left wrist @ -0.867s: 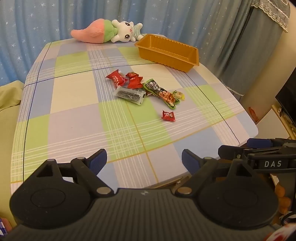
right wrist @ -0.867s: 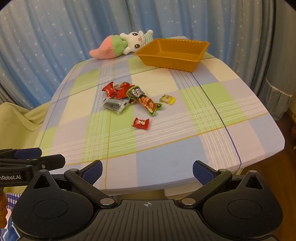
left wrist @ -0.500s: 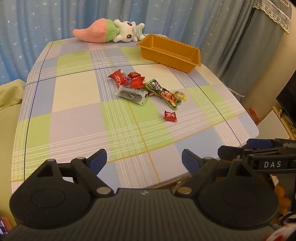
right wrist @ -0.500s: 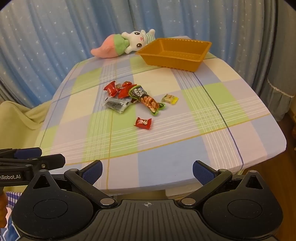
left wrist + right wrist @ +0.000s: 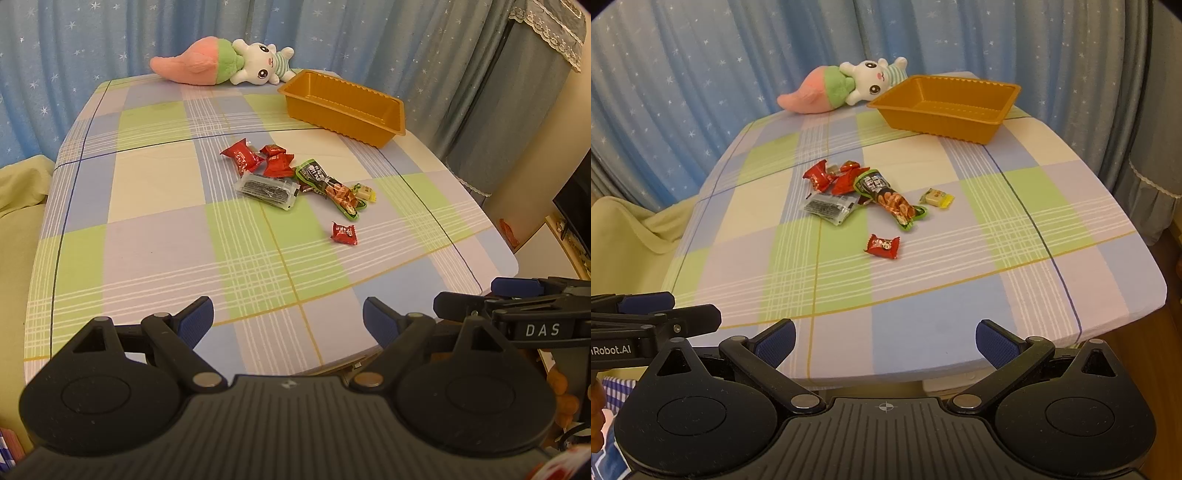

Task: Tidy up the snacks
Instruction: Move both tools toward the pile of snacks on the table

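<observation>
Several wrapped snacks lie in a loose pile mid-table: red packets (image 5: 243,158) (image 5: 818,174), a clear packet with dark contents (image 5: 266,191) (image 5: 829,206), a long green packet (image 5: 330,189) (image 5: 892,201) and a small yellow sweet (image 5: 365,192) (image 5: 936,197). One red sweet (image 5: 344,234) (image 5: 882,246) lies apart, nearer me. An empty orange tray (image 5: 345,107) (image 5: 945,107) stands at the far right. My left gripper (image 5: 288,320) and right gripper (image 5: 885,339) both hang open over the near table edge, nothing between their fingers.
A pink, green and white plush toy (image 5: 221,66) (image 5: 846,88) lies at the table's far edge beside the tray. Blue starred curtains (image 5: 110,33) close off the back. The checked tablecloth (image 5: 155,236) covers the table. A pale yellow cushion (image 5: 624,229) sits left.
Both grippers have crept forward towards the table, so the snacks and tray look slightly nearer and lower in view. Both pairs of jaws stay wide apart.
</observation>
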`<action>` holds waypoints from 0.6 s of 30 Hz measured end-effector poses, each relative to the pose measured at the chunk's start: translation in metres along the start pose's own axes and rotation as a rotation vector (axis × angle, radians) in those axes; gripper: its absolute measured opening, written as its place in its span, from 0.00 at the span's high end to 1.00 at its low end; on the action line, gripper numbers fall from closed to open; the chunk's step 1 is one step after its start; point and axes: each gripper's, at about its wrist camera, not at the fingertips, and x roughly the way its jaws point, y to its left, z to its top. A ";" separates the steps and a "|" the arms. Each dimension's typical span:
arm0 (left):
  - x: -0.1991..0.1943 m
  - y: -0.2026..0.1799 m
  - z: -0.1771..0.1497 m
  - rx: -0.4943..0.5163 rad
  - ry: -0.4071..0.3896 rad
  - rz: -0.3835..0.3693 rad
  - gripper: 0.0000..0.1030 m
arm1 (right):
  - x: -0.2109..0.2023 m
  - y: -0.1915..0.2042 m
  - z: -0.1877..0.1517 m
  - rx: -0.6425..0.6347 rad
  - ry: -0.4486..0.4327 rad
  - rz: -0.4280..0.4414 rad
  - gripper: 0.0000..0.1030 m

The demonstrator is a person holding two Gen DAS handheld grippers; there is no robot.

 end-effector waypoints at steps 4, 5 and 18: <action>0.000 0.001 0.000 0.000 -0.001 0.000 0.16 | 0.003 0.005 0.004 0.000 0.000 -0.001 0.00; 0.000 0.001 0.000 0.001 -0.001 -0.001 0.16 | 0.003 0.005 0.004 -0.001 0.000 -0.001 0.00; 0.000 0.002 0.000 0.000 0.000 -0.003 0.15 | 0.007 0.008 0.007 -0.002 0.001 -0.002 0.00</action>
